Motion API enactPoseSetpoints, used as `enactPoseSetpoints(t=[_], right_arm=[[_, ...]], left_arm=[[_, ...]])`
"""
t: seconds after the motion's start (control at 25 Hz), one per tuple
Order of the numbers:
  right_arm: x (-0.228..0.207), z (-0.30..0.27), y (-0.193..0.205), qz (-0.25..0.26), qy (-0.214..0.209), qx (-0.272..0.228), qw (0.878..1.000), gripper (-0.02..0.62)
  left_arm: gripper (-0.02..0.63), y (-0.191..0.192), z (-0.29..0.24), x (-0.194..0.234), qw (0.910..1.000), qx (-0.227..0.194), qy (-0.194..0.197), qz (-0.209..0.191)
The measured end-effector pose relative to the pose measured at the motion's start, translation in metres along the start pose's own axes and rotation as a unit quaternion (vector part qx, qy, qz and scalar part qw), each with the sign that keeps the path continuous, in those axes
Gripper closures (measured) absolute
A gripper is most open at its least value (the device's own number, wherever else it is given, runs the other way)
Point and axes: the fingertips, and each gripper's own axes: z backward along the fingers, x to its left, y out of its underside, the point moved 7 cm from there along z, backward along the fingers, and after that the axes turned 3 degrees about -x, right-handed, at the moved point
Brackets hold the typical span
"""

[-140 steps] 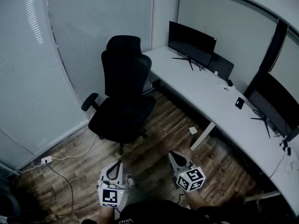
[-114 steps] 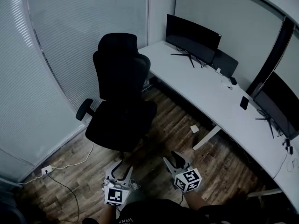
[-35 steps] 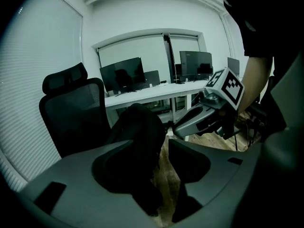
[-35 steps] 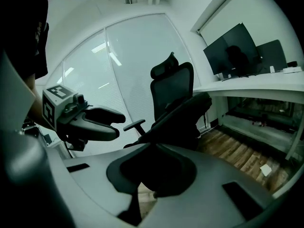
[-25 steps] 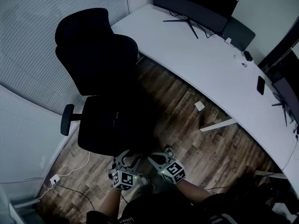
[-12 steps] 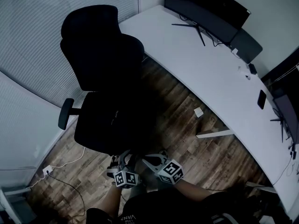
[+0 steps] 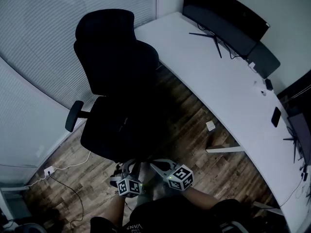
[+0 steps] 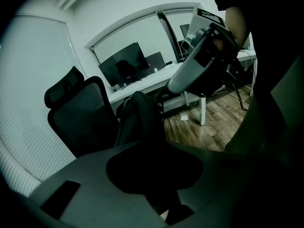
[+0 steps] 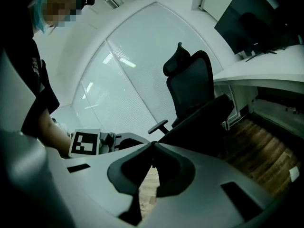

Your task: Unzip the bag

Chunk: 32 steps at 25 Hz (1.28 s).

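The bag [image 8: 142, 114], black and upright, stands just in front of the backrest of a black office chair [image 7: 116, 67]. From the head view it melts into the dark seat and cannot be picked out. In the left gripper view it sits directly beyond the left gripper [image 8: 153, 144]. There the tips run into the bag's dark shape, so it cannot be told whether these fingers meet, part or pinch anything.

The right gripper [image 9: 152, 145] is beside the left one and angled toward it, low in front of the seat edge. Its fingers are pressed tip to tip with nothing between them, and wooden floor [image 7: 194, 125] shows through the gap below the tips.

A long white counter [image 7: 214, 76] curves off to the right of the chair and carries a dark monitor [image 7: 223, 18]. A small white scrap [image 7: 210, 125] lies on the floor near the counter's leg, and a socket block [image 7: 48, 170] with a pale cable lies by the blinds.
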Motion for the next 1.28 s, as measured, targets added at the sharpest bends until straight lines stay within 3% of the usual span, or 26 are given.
enactPoseSetpoints(t=[0.52, 1.28], right_arm=[[-0.016, -0.005, -0.025, 0.007, -0.037, 0.015, 0.999, 0.551], [-0.069, -0.002, -0.067, 0.013, -0.016, 0.006, 1.000, 0.551]], left_arm=[[0.534, -0.010, 0.006, 0.010, 0.9990, 0.016, -0.030, 0.030], [0.541, -0.011, 0.008, 0.016, 0.9950, 0.038, -0.064, 0.067]])
